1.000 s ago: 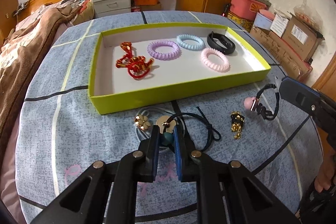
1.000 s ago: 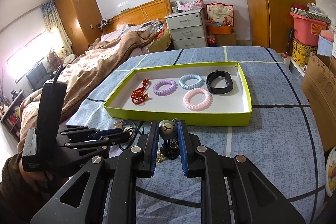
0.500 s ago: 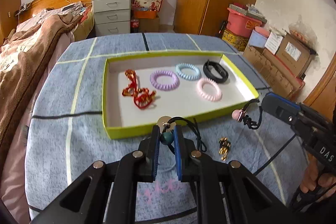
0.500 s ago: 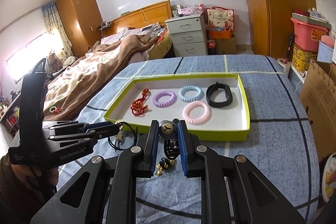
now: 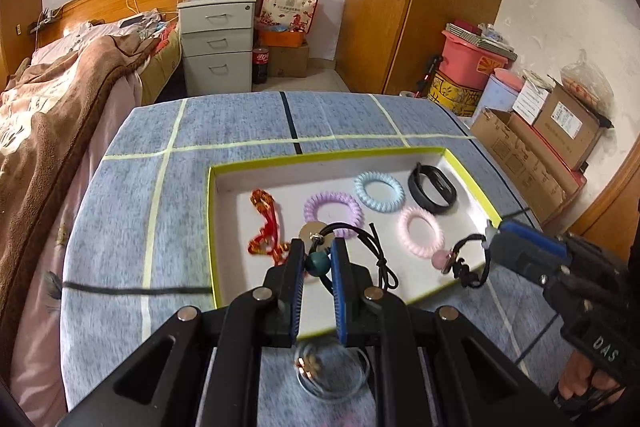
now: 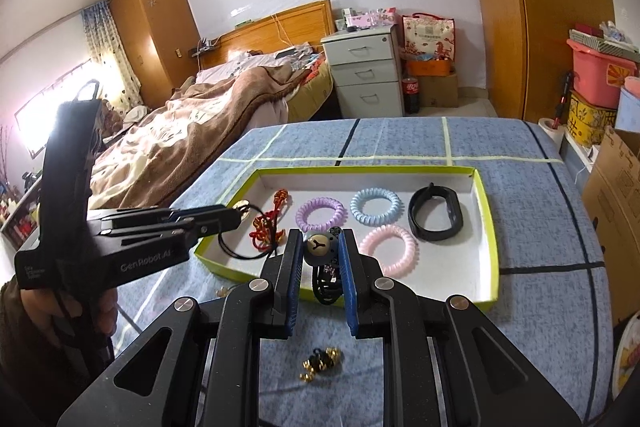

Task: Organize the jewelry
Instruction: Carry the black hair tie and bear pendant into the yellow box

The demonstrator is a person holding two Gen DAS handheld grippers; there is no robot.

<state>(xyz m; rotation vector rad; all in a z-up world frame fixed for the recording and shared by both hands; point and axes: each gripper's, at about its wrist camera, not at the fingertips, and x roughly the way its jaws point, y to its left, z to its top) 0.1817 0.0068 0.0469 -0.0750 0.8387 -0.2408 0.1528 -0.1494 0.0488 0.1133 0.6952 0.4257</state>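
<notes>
My left gripper (image 5: 318, 254) is shut on the teal bead (image 5: 317, 264) of a black cord necklace (image 5: 376, 253) with a round metal disc, hanging over the near-left part of the yellow-green tray (image 5: 211, 227). My right gripper (image 6: 319, 249) is shut on the round charm (image 6: 319, 246) of a black cord bracelet (image 6: 326, 283), held just above the tray's near rim (image 6: 493, 239). In the tray lie a red knotted bracelet (image 5: 266, 227), purple (image 5: 333, 209), blue (image 5: 379, 191) and pink (image 5: 420, 231) spiral ties and a black band (image 5: 432, 187).
On the blue checked cloth in front of the tray lie pale rings with gold beads (image 5: 332, 371) and a cluster of gold bells (image 6: 320, 363). A bed stands to the left (image 6: 180, 147). Cardboard boxes (image 5: 540, 147) line the right side.
Both grippers have risen and moved forward over the tray's near edge. The necklace has left the cloth and now hangs from the left gripper. The bracelet travelled with the right gripper.
</notes>
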